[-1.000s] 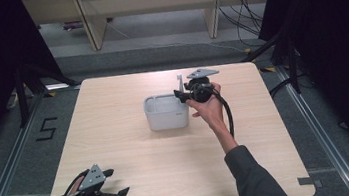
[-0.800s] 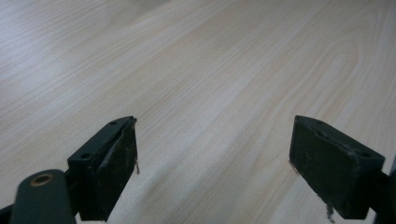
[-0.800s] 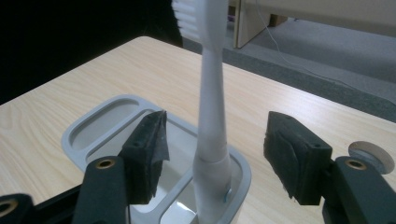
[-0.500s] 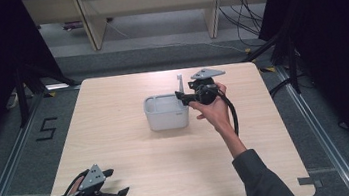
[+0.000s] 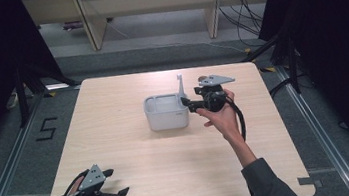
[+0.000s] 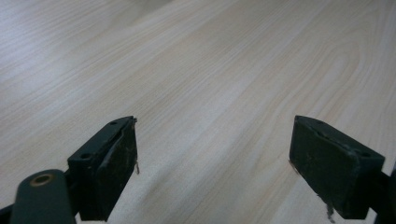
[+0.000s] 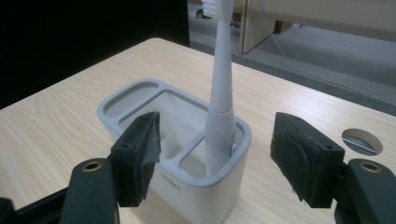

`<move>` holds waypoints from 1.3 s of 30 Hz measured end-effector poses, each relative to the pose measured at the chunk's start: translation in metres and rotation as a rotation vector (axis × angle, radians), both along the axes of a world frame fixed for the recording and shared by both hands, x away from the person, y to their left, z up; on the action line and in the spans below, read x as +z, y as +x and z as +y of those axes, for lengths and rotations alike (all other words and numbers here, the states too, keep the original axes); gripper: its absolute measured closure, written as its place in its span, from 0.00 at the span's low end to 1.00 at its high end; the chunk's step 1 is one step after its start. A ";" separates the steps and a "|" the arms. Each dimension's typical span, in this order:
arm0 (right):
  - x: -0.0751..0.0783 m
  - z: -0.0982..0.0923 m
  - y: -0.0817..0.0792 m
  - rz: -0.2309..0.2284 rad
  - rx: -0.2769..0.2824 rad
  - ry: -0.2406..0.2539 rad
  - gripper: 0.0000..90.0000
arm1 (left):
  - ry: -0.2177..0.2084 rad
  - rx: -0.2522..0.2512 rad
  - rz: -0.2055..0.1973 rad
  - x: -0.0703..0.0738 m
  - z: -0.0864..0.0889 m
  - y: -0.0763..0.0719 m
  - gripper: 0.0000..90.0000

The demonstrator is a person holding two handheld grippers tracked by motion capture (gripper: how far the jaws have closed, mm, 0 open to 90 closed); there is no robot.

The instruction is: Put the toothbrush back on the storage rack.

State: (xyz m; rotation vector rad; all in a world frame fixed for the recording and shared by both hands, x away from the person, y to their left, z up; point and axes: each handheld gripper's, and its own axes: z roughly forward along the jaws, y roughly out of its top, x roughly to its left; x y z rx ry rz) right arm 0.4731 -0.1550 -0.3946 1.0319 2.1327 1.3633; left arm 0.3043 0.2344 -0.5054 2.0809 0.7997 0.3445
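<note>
Since the earlier frames, we note the right gripper has drawn back from the holder toward the table's right edge, and its jaws have just been opening; nothing sits between them now. Its fingers stand apart, clear of the toothbrush, which stands upright by itself in the holder's compartment nearest that gripper, bristles at the top. We see the holder's other compartments: a long one behind the toothbrush and a shallow one at the far end, both bare as far as we can tell. We place the holder near the table's middle, a little toward the far edge. We log the left gripper at the near left corner, fingers wide apart over bare wood, holding nothing.
</note>
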 end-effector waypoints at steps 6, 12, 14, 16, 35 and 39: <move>-0.005 -0.007 -0.013 -0.003 -0.003 0.040 0.38 | -0.003 0.003 -0.008 0.000 0.000 0.001 0.17; -0.008 -0.012 -0.016 0.021 0.004 0.049 0.37 | 0.018 -0.008 0.002 0.001 0.001 0.001 0.17; -0.009 -0.015 -0.016 0.011 0.007 0.052 0.37 | 0.000 0.002 -0.001 0.001 -0.001 0.000 0.17; -0.008 -0.016 -0.017 0.023 0.003 0.045 0.37 | 0.003 0.000 -0.002 0.001 0.000 0.000 0.17; -0.015 -0.014 -0.031 0.033 0.018 0.022 0.33 | 0.002 -0.001 -0.008 0.002 0.001 -0.001 0.17; -0.015 -0.014 -0.036 0.053 0.017 0.021 0.32 | 0.003 -0.004 -0.005 0.002 0.001 -0.001 0.17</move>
